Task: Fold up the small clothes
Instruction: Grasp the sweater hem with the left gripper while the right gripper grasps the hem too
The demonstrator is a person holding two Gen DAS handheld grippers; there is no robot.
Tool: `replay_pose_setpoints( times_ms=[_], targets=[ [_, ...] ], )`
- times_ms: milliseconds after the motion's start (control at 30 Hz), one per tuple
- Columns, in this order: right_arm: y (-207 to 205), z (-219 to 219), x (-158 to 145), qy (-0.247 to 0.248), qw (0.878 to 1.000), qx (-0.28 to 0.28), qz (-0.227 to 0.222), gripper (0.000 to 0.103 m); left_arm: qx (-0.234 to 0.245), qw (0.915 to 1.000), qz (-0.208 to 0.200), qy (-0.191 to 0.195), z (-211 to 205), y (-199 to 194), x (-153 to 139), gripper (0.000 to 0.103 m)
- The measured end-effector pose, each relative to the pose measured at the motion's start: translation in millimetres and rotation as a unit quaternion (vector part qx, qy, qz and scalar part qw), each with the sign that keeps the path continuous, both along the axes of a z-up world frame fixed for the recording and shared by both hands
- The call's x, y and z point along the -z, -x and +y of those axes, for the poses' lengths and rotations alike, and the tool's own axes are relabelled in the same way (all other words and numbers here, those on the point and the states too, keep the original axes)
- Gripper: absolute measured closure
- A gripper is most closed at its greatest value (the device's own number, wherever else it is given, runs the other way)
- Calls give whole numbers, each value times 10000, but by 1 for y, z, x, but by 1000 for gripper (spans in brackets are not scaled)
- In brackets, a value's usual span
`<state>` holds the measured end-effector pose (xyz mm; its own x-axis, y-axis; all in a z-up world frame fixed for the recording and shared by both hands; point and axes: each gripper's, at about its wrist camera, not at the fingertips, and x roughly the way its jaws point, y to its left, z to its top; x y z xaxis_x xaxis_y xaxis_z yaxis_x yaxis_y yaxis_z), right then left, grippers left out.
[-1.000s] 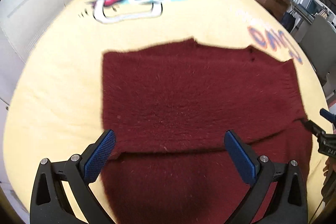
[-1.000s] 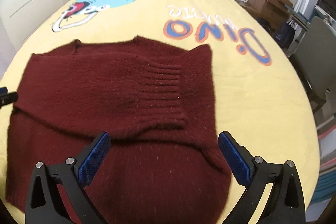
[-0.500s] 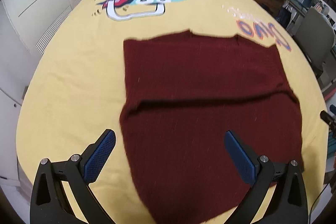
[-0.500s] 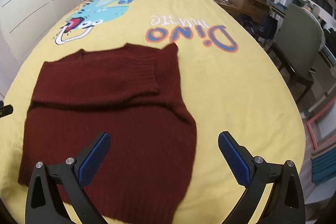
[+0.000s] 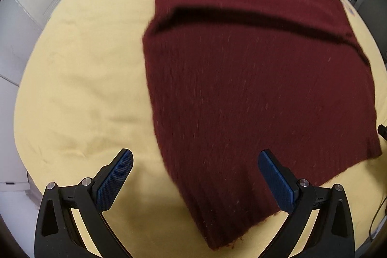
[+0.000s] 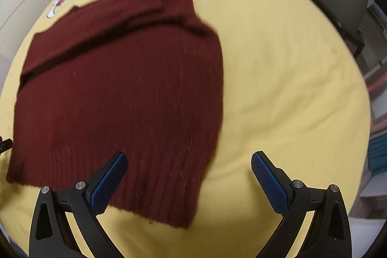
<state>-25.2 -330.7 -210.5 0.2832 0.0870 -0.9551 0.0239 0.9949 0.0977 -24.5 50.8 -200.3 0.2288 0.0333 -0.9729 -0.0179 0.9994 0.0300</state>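
Left wrist view: the left tool (image 5: 195,175) is spread wide, holding nothing, above the dark red knitted sweater (image 5: 254,88) lying flat on the yellow printed bedspread (image 5: 79,88), hem toward 6 o'clock.

Right wrist view: the right tool (image 6: 188,177) gapes empty; the sweater (image 6: 125,93) lies toward 10 o'clock, a fold across its top.

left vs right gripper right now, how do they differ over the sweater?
The left gripper straddles the sweater's near-left corner: left pad over bedspread, right pad over knit. The right gripper straddles the near-right corner, mirrored: left pad over knit, right over bedspread. Both are open, holding nothing.
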Motion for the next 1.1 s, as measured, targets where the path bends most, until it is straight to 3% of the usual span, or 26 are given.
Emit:
replay_pose_setpoints(
  times_ms=[133,300,367,433,467,500,567,633,667,767,1100],
  targets=[
    [-1,-6,18,-180,9990,102,392,1,-75,9995,291,-110,5,4,23,1],
    [-5,-8,29,-373,9968,42,702,1,-110,9981,480,363,11,8,39,3],
    [-5,-9,30,-404,9965,21,731,1,-67,9975,500,502,11,9,39,12],
    [-4,-8,30,-489,9957,-39,781,8,35,9964,527,661,9,8,39,33],
    [-4,-8,30,-532,9953,-67,807,21,89,9959,522,732,8,8,39,39],
    [-4,-8,32,-658,9941,-92,860,42,160,9951,524,828,6,9,38,49],
    [-2,-10,34,-929,9912,-101,936,58,240,9946,522,867,3,9,37,62],
    [-2,-10,31,-1069,9899,-158,918,74,317,9924,545,1056,0,9,34,89],
    [-2,-12,28,-1155,9891,-172,895,84,311,9911,559,1164,0,9,33,91],
    [-7,-15,15,-1288,9883,-245,783,89,352,9906,465,1235,1,8,22,93],
    [-45,-24,-51,-1481,9882,-382,-13,91,354,9856,-187,1643,23,-11,-43,93]
  ],
)
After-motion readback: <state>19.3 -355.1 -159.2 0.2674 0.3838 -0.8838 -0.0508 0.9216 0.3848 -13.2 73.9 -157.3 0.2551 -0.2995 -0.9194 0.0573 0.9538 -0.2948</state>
